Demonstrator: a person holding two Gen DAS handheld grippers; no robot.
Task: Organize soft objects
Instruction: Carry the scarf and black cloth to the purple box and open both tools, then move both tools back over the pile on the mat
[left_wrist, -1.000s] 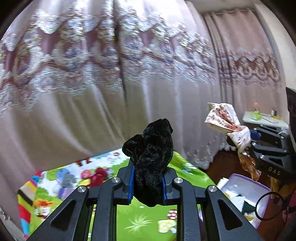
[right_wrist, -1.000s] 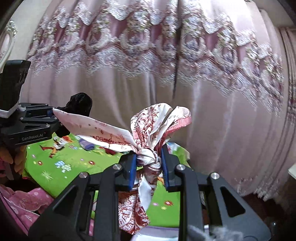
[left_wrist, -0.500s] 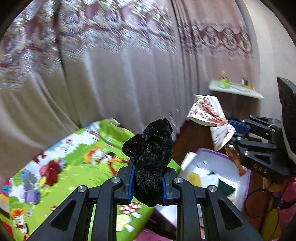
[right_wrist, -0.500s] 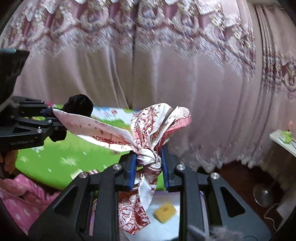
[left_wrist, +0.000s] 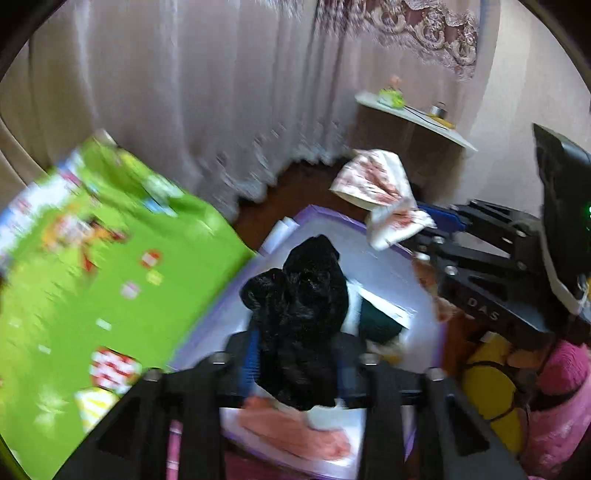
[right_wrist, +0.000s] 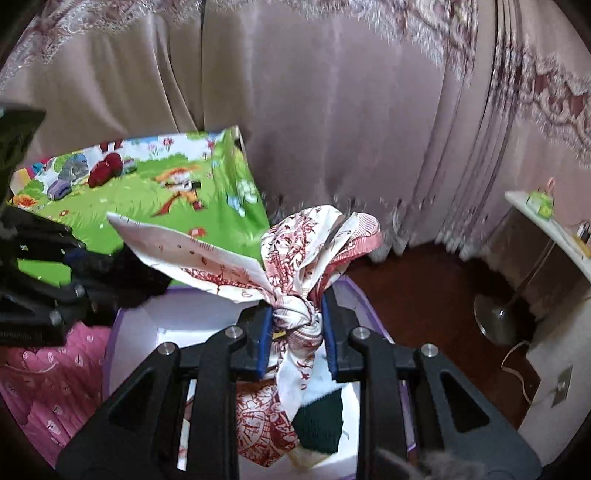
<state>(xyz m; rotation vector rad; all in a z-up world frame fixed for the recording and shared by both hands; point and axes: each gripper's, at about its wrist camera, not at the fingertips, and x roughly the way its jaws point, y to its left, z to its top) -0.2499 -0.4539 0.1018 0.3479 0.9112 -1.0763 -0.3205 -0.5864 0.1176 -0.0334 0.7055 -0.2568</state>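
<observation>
A black velvet cloth (left_wrist: 301, 317) is pinched between the left tongs (left_wrist: 295, 363), bunched above the blue pads. A red-and-white patterned scarf (right_wrist: 295, 273) is clamped at its knot by the right tongs (right_wrist: 297, 334), its loose ends fanned upward. Both are held over a purple-rimmed white bin (left_wrist: 384, 266), in which a dark green cloth (right_wrist: 319, 424) and a peach cloth (left_wrist: 295, 430) are seen. A green cartoon-print mat (right_wrist: 155, 192) lies just beside the bin, with pink curtains (right_wrist: 332, 92) hung beyond.
</observation>
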